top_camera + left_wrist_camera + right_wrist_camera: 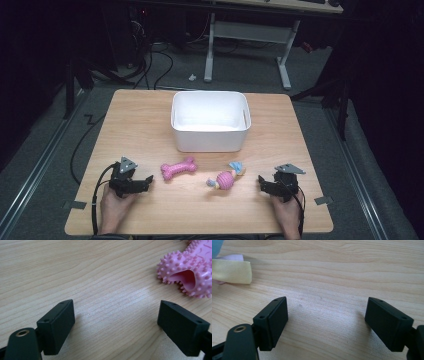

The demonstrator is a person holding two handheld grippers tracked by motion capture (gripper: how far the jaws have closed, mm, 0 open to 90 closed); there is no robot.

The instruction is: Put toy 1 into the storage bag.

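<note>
Bone toy (178, 169), knobbly pink; ball toy (226, 179) beside; both unlettered.

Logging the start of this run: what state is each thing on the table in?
White bin: upright, open-topped, looks empty.
Pink bone toy: lying flat on the table, untouched.
Pink ball toy: lying on the table, untouched.
Left claw: open, nothing between its jaws.
Right claw: open, nothing between its jaws.

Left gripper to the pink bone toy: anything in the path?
Nothing visible. The left gripper sits on the table with its jaws open, and only bare wood lies between it and the pink spiked bone toy. In the left gripper view the bone toy lies ahead and to the right of the jaws, apart from them.
</note>
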